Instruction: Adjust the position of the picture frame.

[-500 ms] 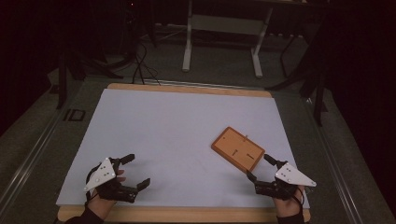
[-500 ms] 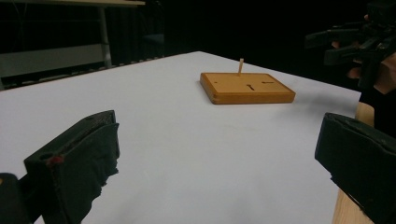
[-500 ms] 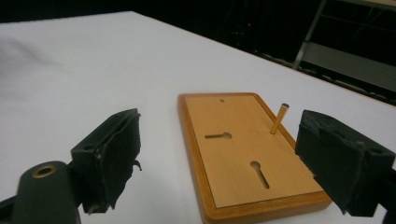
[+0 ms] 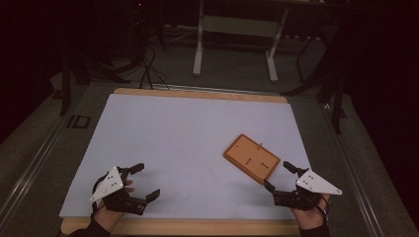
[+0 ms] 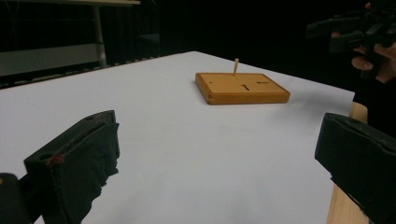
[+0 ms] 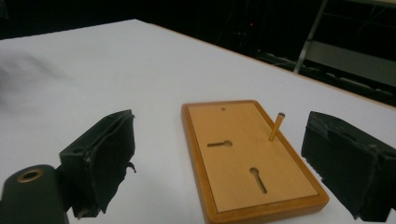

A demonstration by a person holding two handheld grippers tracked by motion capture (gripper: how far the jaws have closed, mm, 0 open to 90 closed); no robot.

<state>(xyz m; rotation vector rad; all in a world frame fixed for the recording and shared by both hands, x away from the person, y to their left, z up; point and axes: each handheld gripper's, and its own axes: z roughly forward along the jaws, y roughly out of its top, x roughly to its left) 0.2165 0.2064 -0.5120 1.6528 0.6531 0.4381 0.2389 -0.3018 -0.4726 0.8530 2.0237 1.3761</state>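
A white sheet (image 4: 188,148) covers the wooden tabletop (image 4: 197,94). At twelve o'clock beyond it, a pale metal stand (image 4: 234,44) rests on dark floor.

Orange-brown wooden board (image 4: 252,158), paler tan on its inset face, with two dark keyhole slots and a light wooden peg (image 6: 276,126). White sheet (image 4: 188,138) over a light wood table (image 4: 197,93) (edges bare). Black right gripper (image 4: 280,178) and left gripper (image 4: 142,181), grey plates, perhaps a red fleck on one left pad.
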